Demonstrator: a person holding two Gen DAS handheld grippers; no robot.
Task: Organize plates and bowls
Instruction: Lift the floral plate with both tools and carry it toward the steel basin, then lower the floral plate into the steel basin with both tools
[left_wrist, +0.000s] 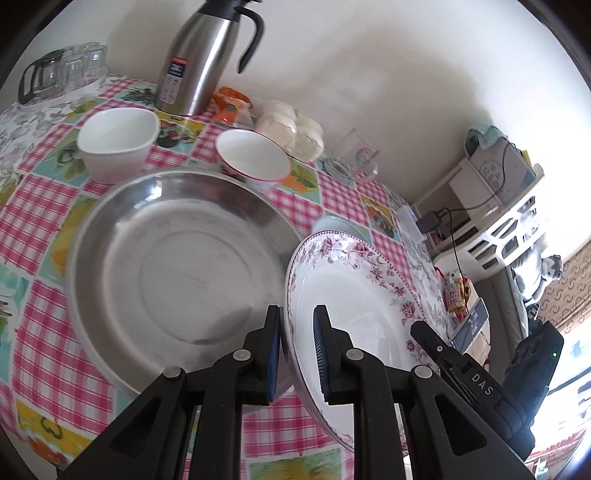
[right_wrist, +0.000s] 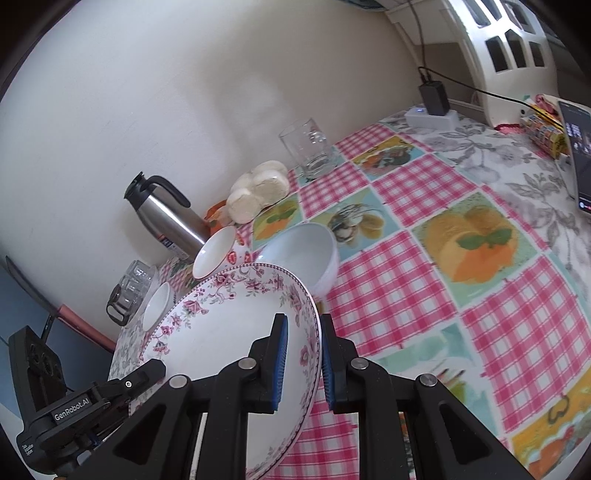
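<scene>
A white plate with a pink floral rim (left_wrist: 351, 295) hangs tilted above the table, held at both sides. My left gripper (left_wrist: 296, 325) is shut on its left rim, and my right gripper (right_wrist: 303, 326) is shut on the right rim of the same plate (right_wrist: 229, 332). Just left of the plate a wide steel basin (left_wrist: 177, 266) rests on the checked tablecloth. Behind it stand a white bowl (left_wrist: 118, 144) and a red-rimmed bowl (left_wrist: 255, 158). A pale blue bowl (right_wrist: 303, 254) sits just beyond the plate's far edge.
A steel thermos (left_wrist: 199, 62), a bag of buns (left_wrist: 291, 129) and a drinking glass (right_wrist: 310, 147) line the wall side. A glass teapot with cups (left_wrist: 62, 74) stands far left. A phone (right_wrist: 580, 155) and a charger (right_wrist: 434, 96) lie at the right end.
</scene>
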